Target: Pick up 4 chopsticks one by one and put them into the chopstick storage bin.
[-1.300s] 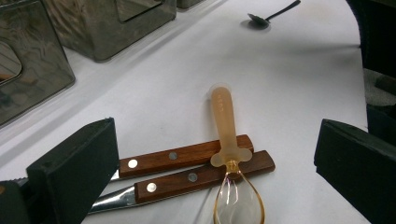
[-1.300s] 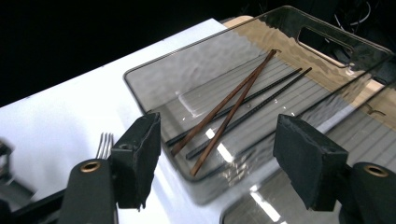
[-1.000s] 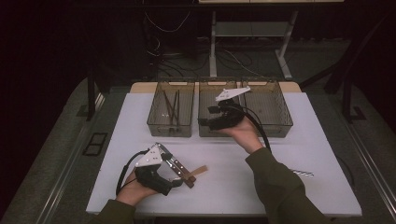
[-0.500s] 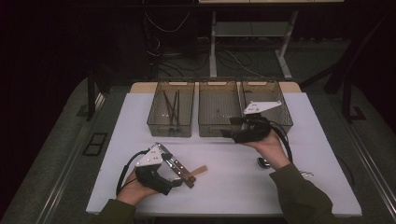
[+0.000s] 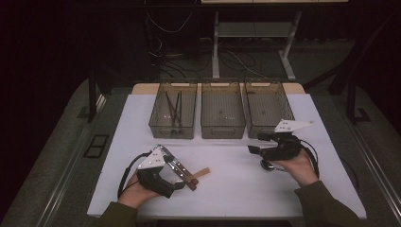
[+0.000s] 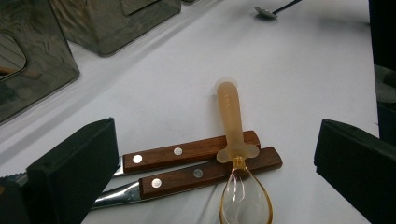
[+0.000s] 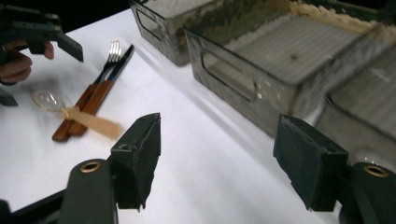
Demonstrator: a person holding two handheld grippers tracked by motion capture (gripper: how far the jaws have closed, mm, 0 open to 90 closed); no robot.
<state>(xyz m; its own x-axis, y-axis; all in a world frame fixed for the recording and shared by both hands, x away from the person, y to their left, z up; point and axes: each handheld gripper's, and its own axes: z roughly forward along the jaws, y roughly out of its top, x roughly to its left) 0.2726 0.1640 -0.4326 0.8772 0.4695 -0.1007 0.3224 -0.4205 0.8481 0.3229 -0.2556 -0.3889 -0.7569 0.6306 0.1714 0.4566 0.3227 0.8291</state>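
A fork and a knife with wooden handles [image 6: 187,163] lie side by side on the white table [image 5: 236,189]. A clear plastic spoon with an amber handle [image 6: 231,116] lies across their handle ends. My left gripper [image 6: 215,140] stands open just above them, its jaws on either side of the cutlery and touching nothing. In the high view the left gripper [image 5: 182,178] sits at the front left by the wooden handles [image 5: 183,171]. My right gripper [image 5: 255,143] hovers open and empty in front of the right bin [image 5: 267,111]. The right gripper [image 7: 219,149] faces the bins' front walls.
Three clear bins stand in a row at the back; the left bin [image 5: 174,111] holds dark sticks, the middle bin [image 5: 222,111] looks bare. A metal spoon [image 5: 267,165] lies on the table under the right hand; it also shows far off as the metal spoon [image 6: 266,11].
The right hand has moved from over the middle bin to the right and down, to the table in front of the right bin. The left hand has stayed put.
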